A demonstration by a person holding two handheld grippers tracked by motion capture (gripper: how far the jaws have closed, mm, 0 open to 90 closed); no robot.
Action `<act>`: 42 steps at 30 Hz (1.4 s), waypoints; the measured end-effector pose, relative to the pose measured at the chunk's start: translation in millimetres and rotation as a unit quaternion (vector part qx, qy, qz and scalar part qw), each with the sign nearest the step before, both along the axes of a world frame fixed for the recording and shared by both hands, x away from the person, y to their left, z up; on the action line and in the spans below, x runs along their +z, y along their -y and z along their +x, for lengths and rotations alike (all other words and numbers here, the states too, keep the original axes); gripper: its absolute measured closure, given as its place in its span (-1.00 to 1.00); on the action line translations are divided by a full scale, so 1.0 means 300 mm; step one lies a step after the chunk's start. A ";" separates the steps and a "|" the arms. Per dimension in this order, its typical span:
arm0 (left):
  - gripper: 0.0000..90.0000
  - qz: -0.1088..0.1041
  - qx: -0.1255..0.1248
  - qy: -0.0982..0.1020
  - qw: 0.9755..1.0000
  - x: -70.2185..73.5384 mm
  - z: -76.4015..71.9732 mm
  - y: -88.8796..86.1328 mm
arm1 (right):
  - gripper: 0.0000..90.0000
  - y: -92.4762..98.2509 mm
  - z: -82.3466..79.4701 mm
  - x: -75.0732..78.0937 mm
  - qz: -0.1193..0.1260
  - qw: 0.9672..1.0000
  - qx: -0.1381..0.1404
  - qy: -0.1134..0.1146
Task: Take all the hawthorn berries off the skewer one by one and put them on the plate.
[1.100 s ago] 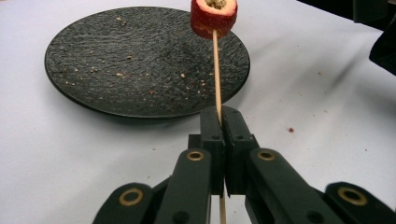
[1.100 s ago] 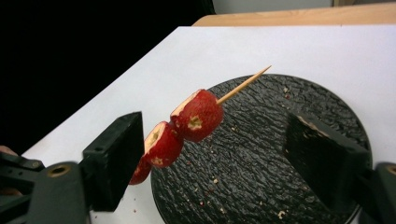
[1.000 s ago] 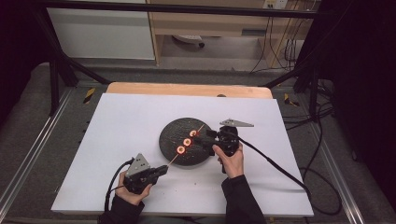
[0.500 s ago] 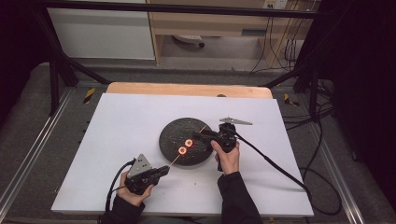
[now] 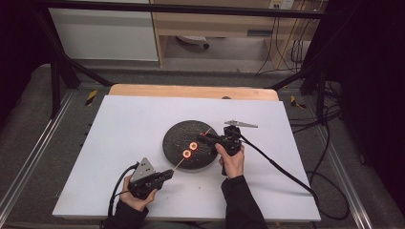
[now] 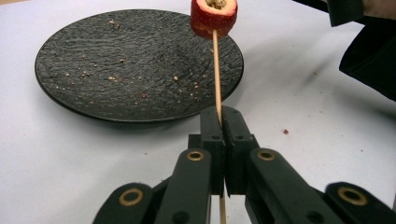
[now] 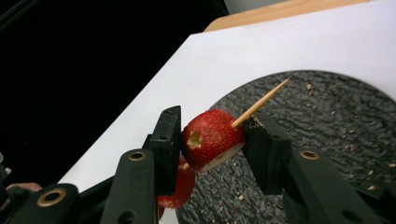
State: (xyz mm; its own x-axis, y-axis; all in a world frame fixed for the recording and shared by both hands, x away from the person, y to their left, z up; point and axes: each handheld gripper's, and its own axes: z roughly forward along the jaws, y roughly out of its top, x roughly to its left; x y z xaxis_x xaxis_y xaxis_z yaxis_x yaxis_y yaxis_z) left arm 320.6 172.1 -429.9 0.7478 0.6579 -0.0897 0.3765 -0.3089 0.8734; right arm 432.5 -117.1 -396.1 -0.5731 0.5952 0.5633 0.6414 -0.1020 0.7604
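No readable txt, labels or nos. anywhere I look, incl. my plate (image 5: pixel 177 138) and table sheet (image 5: pixel 129 124).

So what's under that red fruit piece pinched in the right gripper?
Below the red fruit piece lies the dark stone-look plate, scattered with crumbs. A second red piece sits lower on the wooden skewer; the right gripper jaw hides most of it.

- The high view is dim at its edges, with the left and right sides nearly black; the white bench (image 5: pixel 143 129) is evenly lit from above.
- Shadows are soft and short.
- The close views are sharp on the plate (image 6: pixel 93 70), slightly soft at the bottom.
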 end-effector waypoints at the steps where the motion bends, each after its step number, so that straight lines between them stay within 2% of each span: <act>1: 0.96 -0.001 -0.001 0.001 1.000 0.001 -0.001 0.000 | 0.32 0.003 0.001 0.004 0.001 1.000 -0.003 0.001; 6: 0.96 -0.004 -0.001 0.004 1.000 0.005 -0.003 -0.002 | 0.33 0.018 0.014 0.022 0.006 1.000 -0.010 0.007; 12: 0.96 -0.005 0.001 0.003 1.000 0.005 -0.004 -0.005 | 0.33 0.037 0.032 0.037 0.000 1.000 -0.026 0.015; 15: 0.96 -0.006 0.000 0.005 1.000 0.006 -0.005 -0.006 | 0.33 0.062 0.046 0.063 0.002 0.999 -0.037 0.024; 20: 0.96 -0.005 0.000 0.006 1.000 0.007 -0.006 -0.007 | 0.33 0.087 0.067 0.094 -0.015 0.998 -0.051 0.033; 28: 0.96 -0.008 0.002 0.008 1.000 0.010 -0.006 -0.016 | 0.33 0.126 0.106 0.124 -0.021 0.996 -0.074 0.040; 33: 0.96 -0.016 0.009 0.010 1.000 0.017 -0.005 -0.026 | 0.33 0.113 0.115 0.100 -0.037 0.996 -0.072 0.032; 42: 0.96 -0.020 0.015 0.010 1.000 0.021 -0.001 -0.038 | 0.33 0.039 0.117 -0.010 -0.068 0.997 -0.046 0.011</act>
